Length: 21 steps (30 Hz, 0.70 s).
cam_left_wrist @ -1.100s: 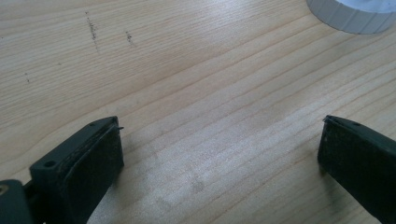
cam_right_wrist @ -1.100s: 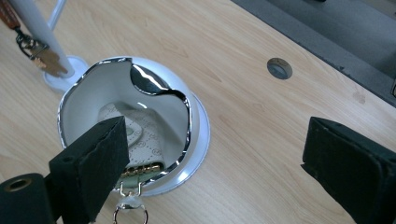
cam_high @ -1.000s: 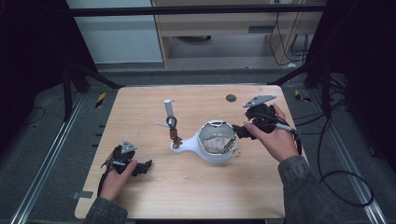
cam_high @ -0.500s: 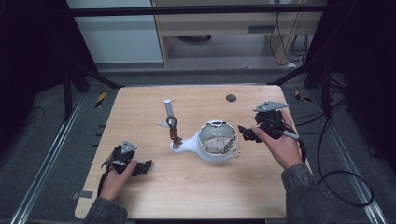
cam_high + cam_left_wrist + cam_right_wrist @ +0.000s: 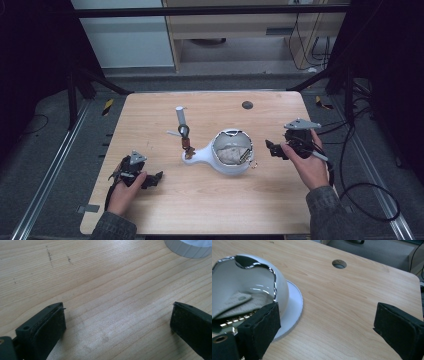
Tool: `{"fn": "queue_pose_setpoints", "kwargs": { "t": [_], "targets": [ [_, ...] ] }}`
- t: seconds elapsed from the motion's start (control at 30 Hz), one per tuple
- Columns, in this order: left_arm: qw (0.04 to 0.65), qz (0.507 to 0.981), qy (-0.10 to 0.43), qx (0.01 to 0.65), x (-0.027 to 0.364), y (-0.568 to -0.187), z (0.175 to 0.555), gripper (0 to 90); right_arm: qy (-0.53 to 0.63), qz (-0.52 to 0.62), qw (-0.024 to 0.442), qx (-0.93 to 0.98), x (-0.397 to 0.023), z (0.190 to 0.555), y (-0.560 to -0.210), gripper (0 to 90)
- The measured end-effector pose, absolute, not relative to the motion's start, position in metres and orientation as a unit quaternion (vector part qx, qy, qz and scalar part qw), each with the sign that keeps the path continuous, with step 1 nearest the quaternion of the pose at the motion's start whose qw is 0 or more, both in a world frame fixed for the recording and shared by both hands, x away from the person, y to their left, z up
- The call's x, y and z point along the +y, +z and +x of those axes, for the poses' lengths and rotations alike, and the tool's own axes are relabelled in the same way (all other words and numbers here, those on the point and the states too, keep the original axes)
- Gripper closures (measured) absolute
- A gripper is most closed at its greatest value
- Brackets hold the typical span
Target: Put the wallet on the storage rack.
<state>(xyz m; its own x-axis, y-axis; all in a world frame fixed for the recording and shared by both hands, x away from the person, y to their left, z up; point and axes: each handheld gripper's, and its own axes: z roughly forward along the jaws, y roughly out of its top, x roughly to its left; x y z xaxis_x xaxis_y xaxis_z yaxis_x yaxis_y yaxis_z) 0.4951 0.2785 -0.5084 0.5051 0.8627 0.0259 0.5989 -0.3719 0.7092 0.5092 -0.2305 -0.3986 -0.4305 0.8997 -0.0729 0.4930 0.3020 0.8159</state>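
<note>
A white dome-shaped holder [image 5: 227,152] with a short handle lies at the table's middle. Its chrome-rimmed opening shows a beige cloth [image 5: 239,301] and a gold chain [image 5: 235,320] inside. My right gripper [image 5: 272,149] hovers just right of the holder, open, with bare wood between its jaws [image 5: 327,312]. Its left jaw overlaps the holder's edge in the right gripper view. My left gripper [image 5: 150,178] rests near the front left, open over bare wood [image 5: 117,312], well apart from the holder. A white ribbed rim [image 5: 190,250] shows far ahead of it.
A white tube [image 5: 180,116], a dark ring [image 5: 184,131] and a small brown piece [image 5: 188,149] lie by the holder's handle. A round cable hole [image 5: 247,105] sits in the tabletop [image 5: 210,210] at the back right. Cables trail off the right edge.
My right gripper has drawn back from the holder, moving right and toward the table's front. The left gripper has stayed put.
</note>
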Motion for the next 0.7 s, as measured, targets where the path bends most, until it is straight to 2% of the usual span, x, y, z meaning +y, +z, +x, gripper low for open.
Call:
{"fn": "queue_pose_setpoints", "kwargs": {
  "t": [0.7],
  "targets": [
    [0.329, 0.801, 0.202, 0.457, 0.278, -0.509, 0.495, 0.0, 0.335, 0.484, 0.253, 0.768, -0.249, 0.503, -0.459, 6.1]
  ]
}}
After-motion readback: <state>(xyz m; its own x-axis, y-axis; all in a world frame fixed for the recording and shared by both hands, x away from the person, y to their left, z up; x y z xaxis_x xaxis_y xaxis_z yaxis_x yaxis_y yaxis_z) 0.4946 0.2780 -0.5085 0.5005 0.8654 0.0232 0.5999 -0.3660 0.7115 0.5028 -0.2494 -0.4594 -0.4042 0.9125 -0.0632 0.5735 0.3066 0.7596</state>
